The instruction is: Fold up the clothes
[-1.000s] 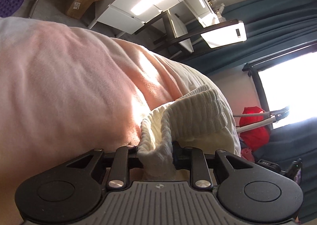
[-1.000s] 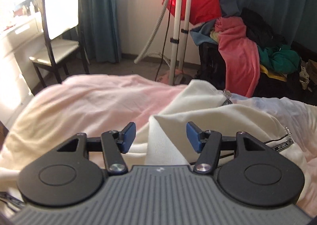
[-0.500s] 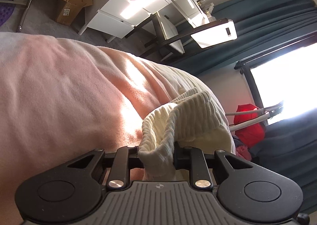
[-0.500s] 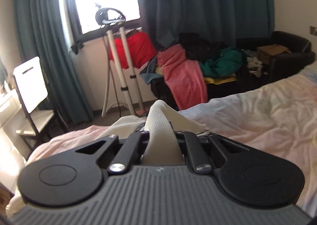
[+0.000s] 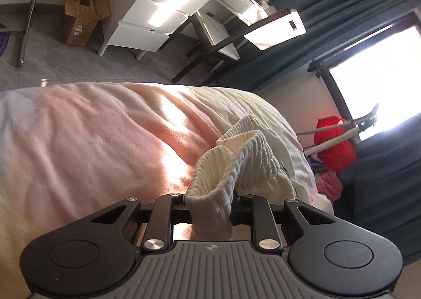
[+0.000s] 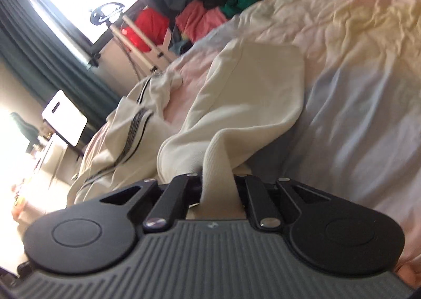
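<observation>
A cream garment (image 6: 236,104) with a dark striped zip band lies spread on the pink bed cover (image 6: 355,67). My right gripper (image 6: 217,183) is shut on a fold of its cream cloth and holds it lifted off the bed. My left gripper (image 5: 209,202) is shut on the ribbed cream cuff (image 5: 236,164) of the same garment, held above the pink bed cover (image 5: 92,146). Both sets of pads are hidden by cloth.
A white drawer desk (image 5: 163,19), a dark-framed white chair (image 5: 231,35) and a cardboard box (image 5: 84,19) stand on the grey floor beyond the bed. A clothes pile (image 6: 210,9) and a steamer stand (image 6: 126,30) sit by the window.
My right gripper went from open over the cream cloth to shut on it, then lifted and swung right with it. My left gripper kept its hold and rose a little.
</observation>
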